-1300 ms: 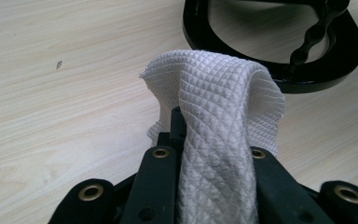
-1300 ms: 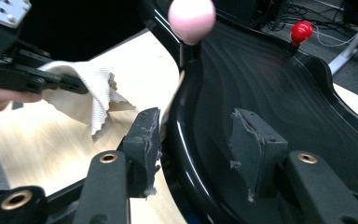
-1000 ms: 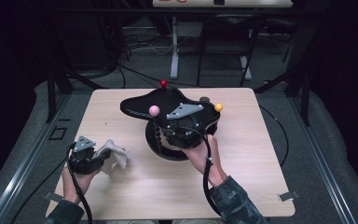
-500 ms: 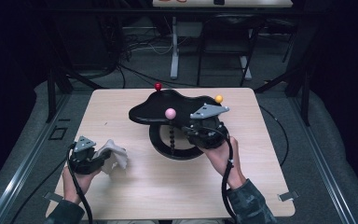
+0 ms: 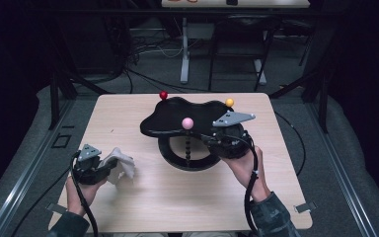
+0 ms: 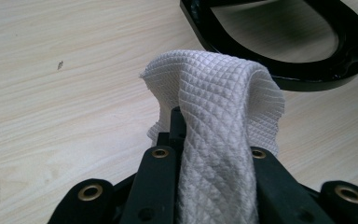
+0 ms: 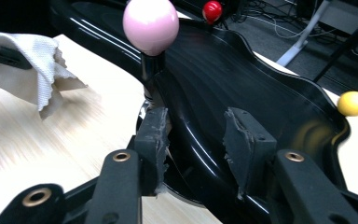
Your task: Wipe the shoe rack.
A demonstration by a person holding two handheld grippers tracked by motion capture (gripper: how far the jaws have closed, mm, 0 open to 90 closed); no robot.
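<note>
A glossy black wavy tray (image 5: 192, 116) stands over a black ring base (image 5: 170, 157), with a pink ball (image 5: 187, 123) on a beaded post, a red ball (image 5: 163, 95) and a yellow ball (image 5: 229, 102). My right gripper (image 5: 211, 140) grips the tray's near right rim. In the right gripper view its pads (image 7: 151, 135) sit on either side of the rim (image 7: 200, 140), below the pink ball (image 7: 150, 25). Its jaws have just eased open slightly, with the rim still between them. At the front left, my left gripper (image 5: 107, 169) is shut on a white quilted cloth (image 6: 219, 116).
The light wooden table (image 5: 177, 207) has bare room in front and between the hands. Its edges drop to a grey floor with cables and dark frame legs behind. The ring base (image 6: 279, 74) lies just beyond the cloth in the left gripper view.
The right hand has moved to the right, and the black tray with its balls and ring base shifted right with it. The left hand and the cloth stayed put.
</note>
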